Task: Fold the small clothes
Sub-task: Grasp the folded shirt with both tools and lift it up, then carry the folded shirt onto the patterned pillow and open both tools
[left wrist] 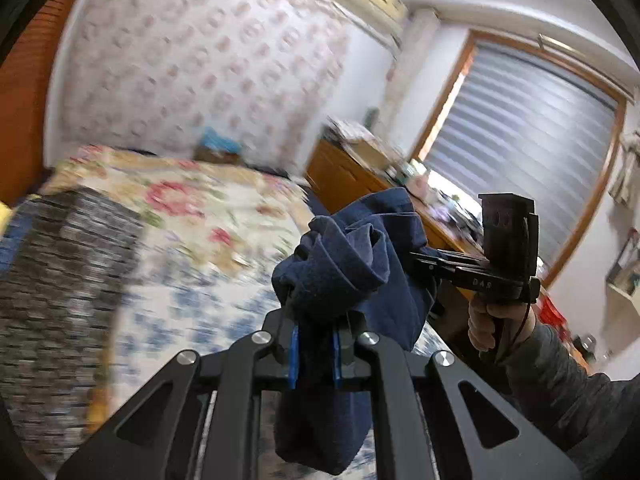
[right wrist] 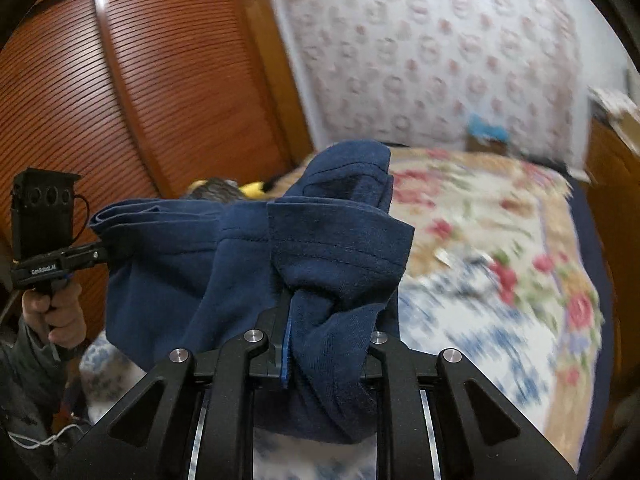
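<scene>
A small navy blue garment point(left wrist: 352, 256) hangs bunched in the air above the bed, held between both grippers. My left gripper point(left wrist: 316, 344) is shut on one part of it, blue pads pinching the cloth. My right gripper point(right wrist: 320, 344) is shut on another part of the same garment point(right wrist: 248, 256), which drapes over its fingers. In the left wrist view the right gripper point(left wrist: 424, 260) comes in from the right, its tips buried in the cloth. In the right wrist view the left gripper point(right wrist: 100, 254) holds the cloth's left end.
A bed with a floral quilt point(right wrist: 500, 248) lies below. A grey checked blanket point(left wrist: 64, 264) covers its left side. A wooden louvred wardrobe point(right wrist: 120, 100) stands at the left; a cluttered wooden dresser point(left wrist: 360, 176) and a window with blinds point(left wrist: 520, 140) at the right.
</scene>
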`<state>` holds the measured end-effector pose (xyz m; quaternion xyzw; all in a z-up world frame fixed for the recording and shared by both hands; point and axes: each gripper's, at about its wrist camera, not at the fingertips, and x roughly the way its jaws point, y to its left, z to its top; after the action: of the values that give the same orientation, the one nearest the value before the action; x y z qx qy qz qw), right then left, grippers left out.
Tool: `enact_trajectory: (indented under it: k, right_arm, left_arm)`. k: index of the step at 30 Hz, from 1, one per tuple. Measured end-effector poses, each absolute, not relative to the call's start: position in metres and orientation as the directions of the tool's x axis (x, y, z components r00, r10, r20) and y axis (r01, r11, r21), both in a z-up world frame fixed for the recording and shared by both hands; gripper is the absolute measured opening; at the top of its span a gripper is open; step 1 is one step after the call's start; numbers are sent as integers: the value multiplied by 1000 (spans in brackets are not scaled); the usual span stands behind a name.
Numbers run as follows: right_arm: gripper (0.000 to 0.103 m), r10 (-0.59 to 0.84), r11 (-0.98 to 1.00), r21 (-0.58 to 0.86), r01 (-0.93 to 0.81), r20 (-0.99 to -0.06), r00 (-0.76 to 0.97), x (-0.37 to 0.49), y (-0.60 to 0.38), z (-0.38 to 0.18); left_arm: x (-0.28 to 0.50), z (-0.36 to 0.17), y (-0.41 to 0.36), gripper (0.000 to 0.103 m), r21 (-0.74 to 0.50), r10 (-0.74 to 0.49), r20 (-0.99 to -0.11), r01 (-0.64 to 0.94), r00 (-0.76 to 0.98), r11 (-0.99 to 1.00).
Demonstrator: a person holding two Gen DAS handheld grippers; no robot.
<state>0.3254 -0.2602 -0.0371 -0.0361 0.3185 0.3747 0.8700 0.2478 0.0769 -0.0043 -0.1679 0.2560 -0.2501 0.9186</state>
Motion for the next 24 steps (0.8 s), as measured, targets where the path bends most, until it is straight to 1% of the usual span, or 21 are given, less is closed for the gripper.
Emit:
enact_trajectory:
  k: [6,10,12,14,16,19,21,23,24]
  right_arm:
    - [15,695,610,113,-784,-553,460,345,-145,-10]
    - [15,720,540,66,-839,-553,420,362,-65,7]
    - [15,726,508,43,-861,-559,400,369,-28,11]
    - [15,728,471,28,-882,-576,371,376,9,10]
    - [15,708,446,2,-895,-612,351,387,46,-1]
    - [15,665,419,-22,-908,-673,324,402,94,-34]
    - [15,636,409,-36,-912,-706,313,409,117,-59]
    - [18,601,423,-53,-905,-731,324,415,133,-82]
    - [24,584,443,-66,-894,-736,343,419,137,-90]
  left_arm:
    - [219,4,169,8,-432,-403,-346,237,848,870]
    - [208,-1,217,8,-448,-328,-325,161,887,879]
    - [207,-10,235,8,-460,-300,-330,125,895,879]
    - [207,-29,253,8,-470,-263,-361,69,895,880]
    - [210,-54,270,8,-483,-236,-404,13,884,875]
    - [220,-93,283,8,-478,-195,-480,-68,855,876]
    - [221,-109,287,8,-462,-169,-509,-102,844,881]
    - [223,-121,290,9,-433,-133,-538,-137,832,891]
    - [223,-125,290,10,-429,-127,-546,-146,828,891]
